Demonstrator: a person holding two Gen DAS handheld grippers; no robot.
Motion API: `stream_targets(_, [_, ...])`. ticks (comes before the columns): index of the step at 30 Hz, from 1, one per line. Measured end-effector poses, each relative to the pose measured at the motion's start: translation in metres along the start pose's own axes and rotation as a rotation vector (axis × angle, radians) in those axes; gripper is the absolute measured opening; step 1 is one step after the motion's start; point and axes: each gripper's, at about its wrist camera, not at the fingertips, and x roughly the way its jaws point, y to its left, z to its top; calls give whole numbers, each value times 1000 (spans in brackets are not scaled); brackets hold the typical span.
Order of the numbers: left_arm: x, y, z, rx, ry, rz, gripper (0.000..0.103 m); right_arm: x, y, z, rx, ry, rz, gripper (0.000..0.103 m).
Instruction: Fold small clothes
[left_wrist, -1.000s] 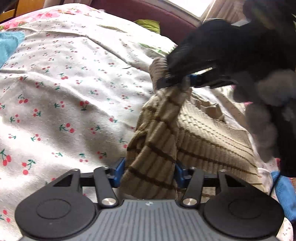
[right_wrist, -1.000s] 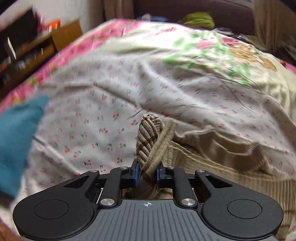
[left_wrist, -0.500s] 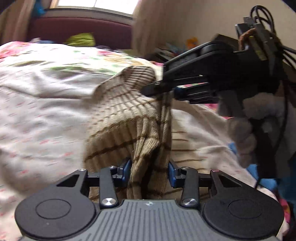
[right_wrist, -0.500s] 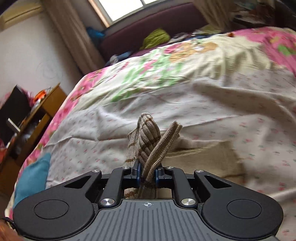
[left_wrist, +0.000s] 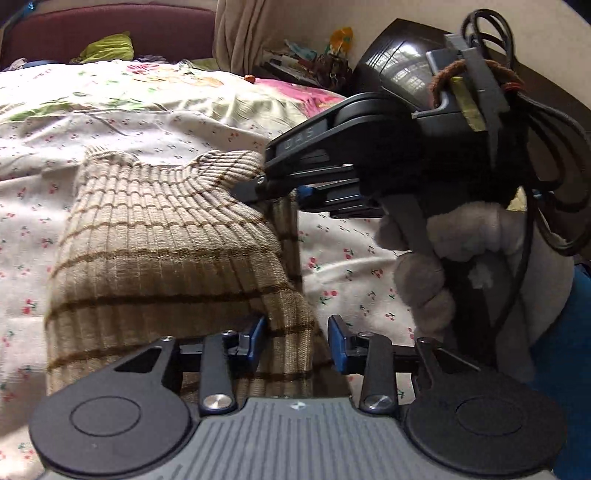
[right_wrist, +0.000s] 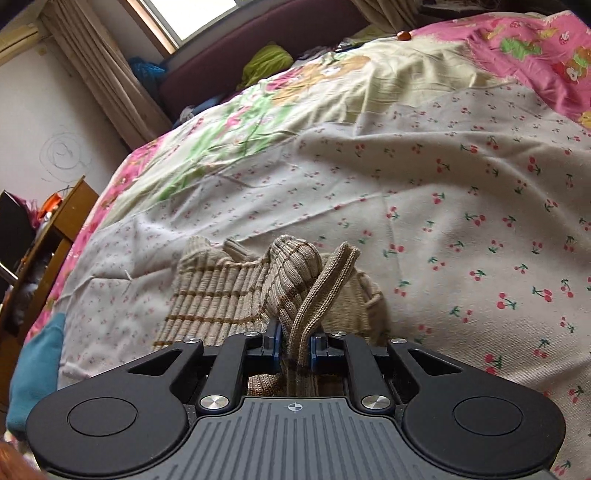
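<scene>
Gripping now: right gripper (right_wrist: 294, 349), jaws pinched on a bunched fold of the sweater (right_wrist: 221, 295), cloth standing up between them.
Left gripper (left_wrist: 297, 341): jaws closing, a strip of the sweater's edge between them; the right-hand pad shows a gap beside the cloth, so no firm pinch yet.
Right gripper, seen from the left (left_wrist: 266, 184): nips the upper edge of the knit, held by a gloved hand (left_wrist: 443, 266).
Sweater position: partly lifted between the two grippers, its far part lying on the bed (right_wrist: 461, 192).
Fabric: ribbed beige knit with thin brown stripes.
Handling, judged: light, soft and limp; it sags and stretches between the grips, and the ribbing looks grippy rather than slippery. No fragility apparent.
Where to hold, judged: at hems or folded edges, where doubled cloth gives the pads more to bite; a single layer mid-panel would likely stretch and pull loose.
Surroundings: cherry-print sheet (left_wrist: 92, 122), a blue cloth (right_wrist: 35, 369) at the bed's edge.
</scene>
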Motion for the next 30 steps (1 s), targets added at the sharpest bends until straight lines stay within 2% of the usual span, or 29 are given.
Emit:
stream_targets(6, [-1, -15, -2, 27, 5, -22, 46, -2, -10, 1, 8, -8, -3, 13])
stream_targets(8, [-1, -15, -3, 30, 8, -23, 46, 4, -12, -1, 14, 11, -33, 17])
stream_targets(11, [2, -12, -6, 35, 44, -26, 47, 1, -15, -6, 21, 15, -16, 20])
stream_targets(15, [-12, -6, -12, 47, 80, -45, 56, -21, -22, -13, 48, -10, 41, 29])
stream_targets(16, [-21, -2, -13, 45, 81, -52, 60, -27, -24, -16, 51, -13, 58, 32])
stream_targets(19, [-56, 12, -19, 39, 52, -63, 66, -41, -28, -33, 79, -9, 99, 34])
stream_targets(24, [-107, 41, -25, 35, -41, 14, 74, -50, -18, -67, 66, 39, 150, 34])
stream_targets(27, [-117, 61, -21, 7, -74, 89, 77, -50, -11, -79, 62, 60, 167, 41])
stream_targets(30, [-115, 83, -17, -61, -74, 127, 77, -51, -8, -87, 61, 81, 167, 42])
